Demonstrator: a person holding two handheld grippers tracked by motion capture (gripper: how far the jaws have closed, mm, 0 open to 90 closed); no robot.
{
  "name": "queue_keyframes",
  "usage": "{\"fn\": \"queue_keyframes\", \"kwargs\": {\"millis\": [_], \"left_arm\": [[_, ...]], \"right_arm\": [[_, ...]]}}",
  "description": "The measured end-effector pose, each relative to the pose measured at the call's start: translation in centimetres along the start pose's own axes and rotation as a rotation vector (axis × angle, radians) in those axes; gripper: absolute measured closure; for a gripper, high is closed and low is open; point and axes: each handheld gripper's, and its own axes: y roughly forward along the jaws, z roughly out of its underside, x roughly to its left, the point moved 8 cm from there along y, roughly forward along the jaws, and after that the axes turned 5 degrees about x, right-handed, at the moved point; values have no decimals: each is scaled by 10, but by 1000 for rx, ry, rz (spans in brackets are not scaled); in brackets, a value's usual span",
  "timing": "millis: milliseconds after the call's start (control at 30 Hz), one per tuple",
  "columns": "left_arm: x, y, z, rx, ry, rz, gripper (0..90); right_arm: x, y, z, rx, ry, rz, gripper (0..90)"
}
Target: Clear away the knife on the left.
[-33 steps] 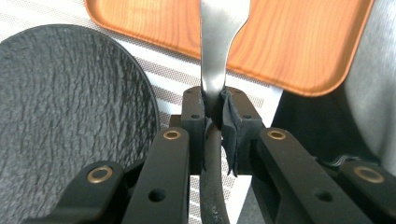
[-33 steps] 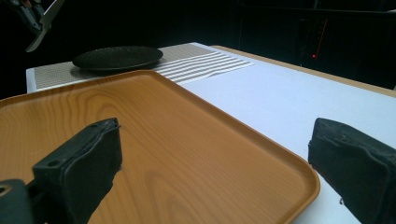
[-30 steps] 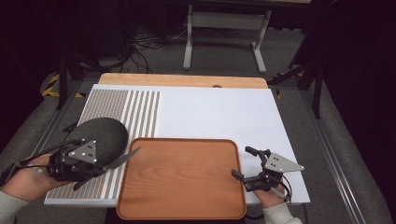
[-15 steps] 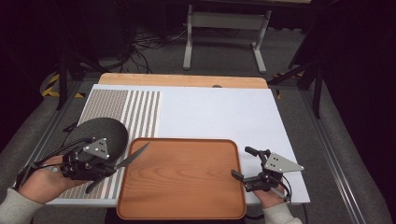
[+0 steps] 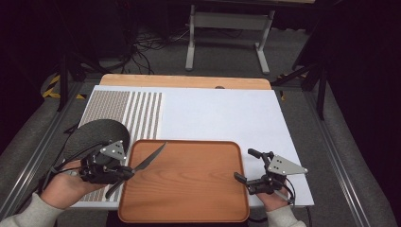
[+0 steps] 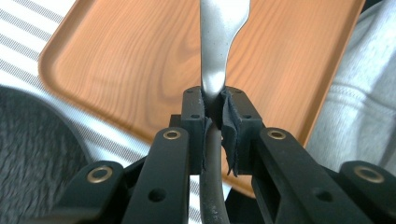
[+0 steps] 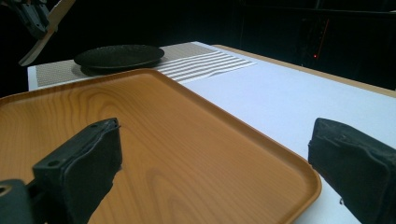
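Two claws sit low over the tabletop (image 5: 222,113), one in each of the person's hands. The left claw (image 5: 126,171) is closed tight on a knife (image 5: 150,158). It grips the knife near where the dark handle meets the shiny blade. In the left gripper view the padded jaws pinch the knife (image 6: 215,70) from both sides, and the blade points out over the wooden tray (image 6: 140,60). In the high view the blade tip hangs over the left part of the wooden tray (image 5: 189,184), near its left rim, and the handle sticks back past that rim. I cannot tell if the blade touches the tray.

The right claw (image 5: 248,166) is wide open and holds nothing. It sits just beside the right rim of the tray. In the right gripper view its two black jaws stand far apart, one over the tray (image 7: 154,140) and one over the white sheet (image 7: 299,102) next to it.

A round black plate (image 5: 94,135) lies just left of the tray, on the striped mat (image 5: 137,111). The left hand (image 5: 66,187) is near the plate, at the tray's left side. The white sheet covers the tabletop behind the tray.
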Motion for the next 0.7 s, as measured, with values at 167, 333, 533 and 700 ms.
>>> {"fn": "queue_keyframes", "kwargs": {"millis": [167,333,533,700], "left_arm": [[-6,7,-8,15,-9,-16,800],[-10,13,-14,6,-11,3,800],[-16,23,-20,3,-12,22,800],[-17,29,-23,11,-13,20,800]], "right_arm": [[0,0,0,2,-3,0,34],[0,-1,0,1,-3,-1,34],[0,-1,0,1,-3,-1,34],[0,-1,0,3,-5,-2,34]]}}
